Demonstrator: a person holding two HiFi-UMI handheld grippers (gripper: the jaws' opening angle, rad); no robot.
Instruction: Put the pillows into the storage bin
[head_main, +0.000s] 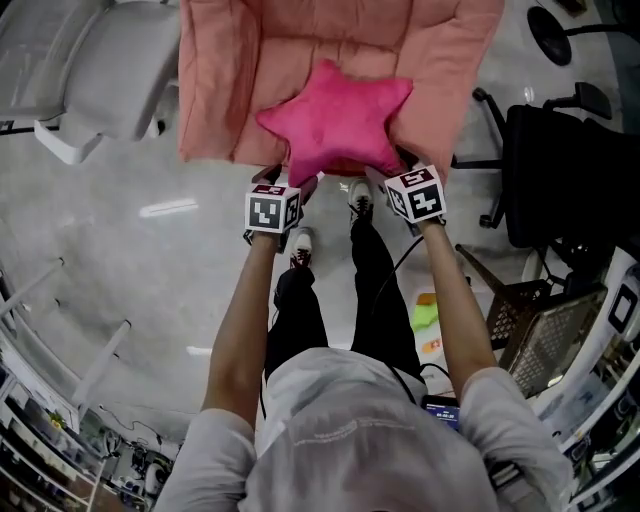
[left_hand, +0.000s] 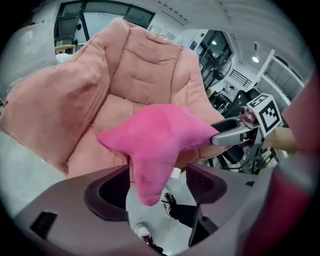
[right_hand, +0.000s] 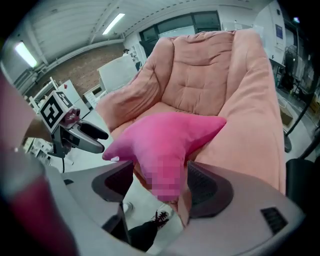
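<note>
Grey floor (head_main: 150, 260), pink armchair (head_main: 300, 40): left gripper (head_main: 290, 181) and right gripper (head_main: 392, 167) jaws spread, each loosely straddling a star pillow (head_main: 335, 122) tip

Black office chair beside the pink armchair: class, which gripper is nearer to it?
Right. The right gripper is at the lower point of the pink star-shaped plush pillow nearest the black office chair; the left gripper is at the pillow's other lower point, farther away.
</note>
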